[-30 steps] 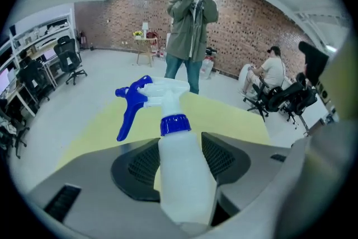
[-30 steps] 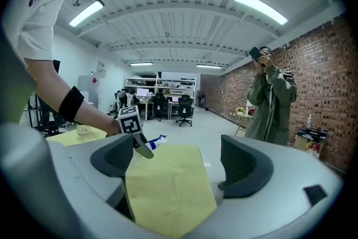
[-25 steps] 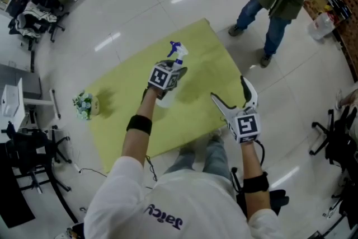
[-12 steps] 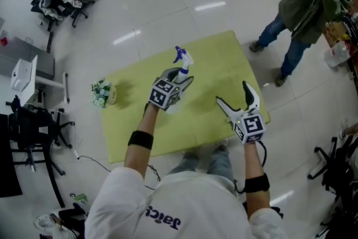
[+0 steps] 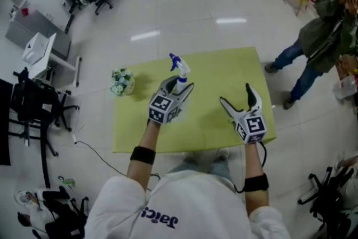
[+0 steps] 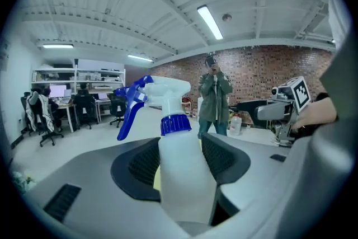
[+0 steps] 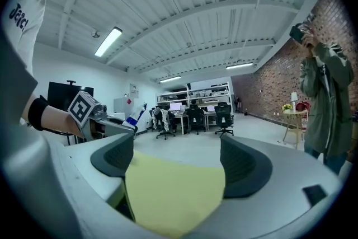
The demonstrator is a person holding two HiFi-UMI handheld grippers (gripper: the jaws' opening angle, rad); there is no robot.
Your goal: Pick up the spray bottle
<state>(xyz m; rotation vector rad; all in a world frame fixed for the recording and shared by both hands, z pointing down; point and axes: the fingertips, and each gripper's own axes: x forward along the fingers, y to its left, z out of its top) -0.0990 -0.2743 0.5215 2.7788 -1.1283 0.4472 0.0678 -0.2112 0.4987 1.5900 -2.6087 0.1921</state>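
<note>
One yellow-green rectangular table top [image 5: 224, 73] fills the middle of the head view, with both grippers over it. Off its far right corner stands a bystander in a green jacket [image 5: 324, 36], well apart from the work. The white plastic spray bottle with a blue trigger head [image 5: 179, 71] stands upright in the left gripper [image 5: 178, 88], whose pads clamp its body below the blue collar, probably so the nozzle points up. The right gripper [image 5: 236, 95] is spread wide, with only table showing between its jaws. The left gripper view alone shows that squeeze. Only the head view shows the small pot of pale flowers [image 5: 121, 81] at the table's far left corner.
</note>
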